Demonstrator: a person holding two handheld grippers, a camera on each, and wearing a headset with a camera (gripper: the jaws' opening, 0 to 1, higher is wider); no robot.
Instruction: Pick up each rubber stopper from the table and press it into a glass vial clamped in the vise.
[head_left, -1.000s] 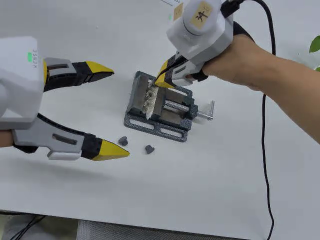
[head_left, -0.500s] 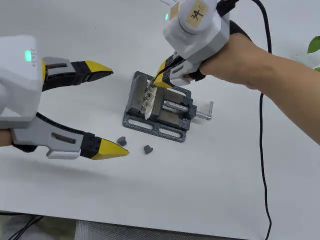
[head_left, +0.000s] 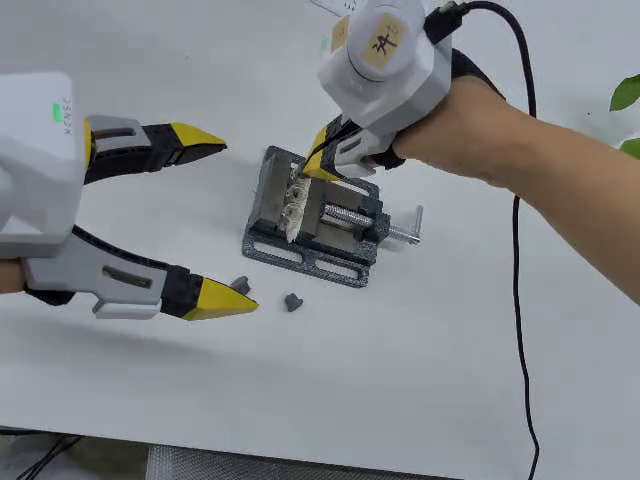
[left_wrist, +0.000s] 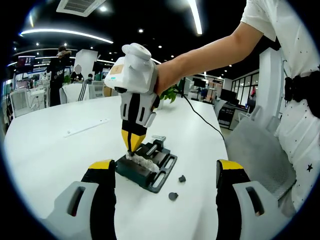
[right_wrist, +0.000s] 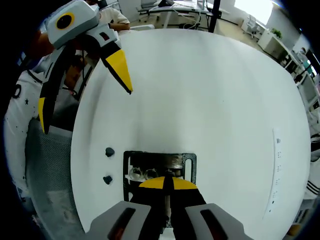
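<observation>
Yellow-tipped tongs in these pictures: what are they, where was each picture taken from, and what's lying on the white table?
There is no robot here. A person holds a set of tongs in each hand. One picture comes from a camera on the person's head. The two round pictures come from cameras riding on the tongs themselves.

The left tongs are wide open and hold nothing, above the white table. The right tongs are closed, with their tips pointing down over a small grey vise that clamps glass vials. I cannot tell whether they pinch anything.

Two small dark rubber stoppers lie loose on the table beside the vise. A black cable runs from the right tongs.
</observation>
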